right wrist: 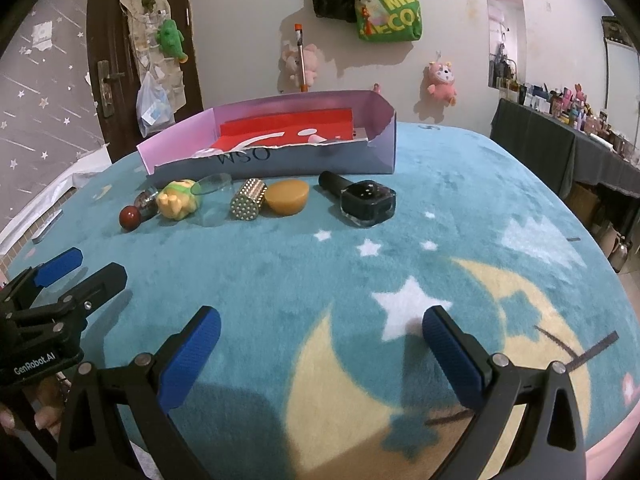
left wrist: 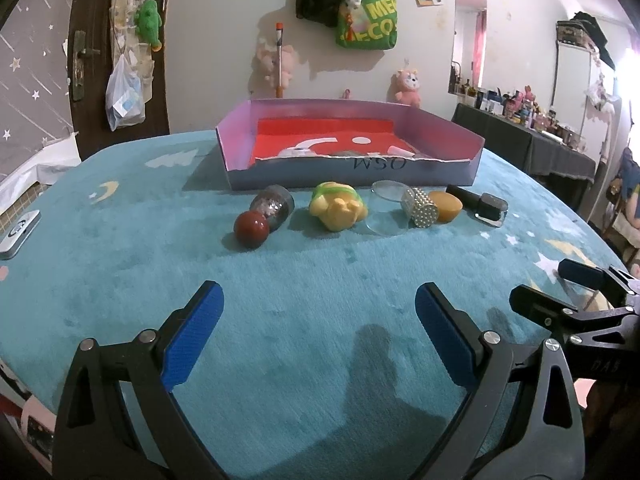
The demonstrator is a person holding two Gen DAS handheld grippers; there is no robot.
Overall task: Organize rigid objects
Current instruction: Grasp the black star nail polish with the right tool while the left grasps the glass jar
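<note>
Row of small objects lies on blue blanket just before cardboard box (left wrist: 352, 176). Risk: red ball (left wrist: 251, 231), studded cylinder (right wrist: 248, 199) likely roll if nudged. Black bottle (right wrist: 360, 196) lies flat, long axis angled, cap toward box. Left gripper (left wrist: 320, 332), right gripper (right wrist: 320, 348): both spread wide, empty, well short of row.

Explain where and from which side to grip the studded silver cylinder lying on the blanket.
Grip the studded silver cylinder across its curved sides, mid-length, coming from above with the right gripper. It lies on its side, end facing us, with the amber half-dome close on its right, so a low side approach looks crowded.
</note>
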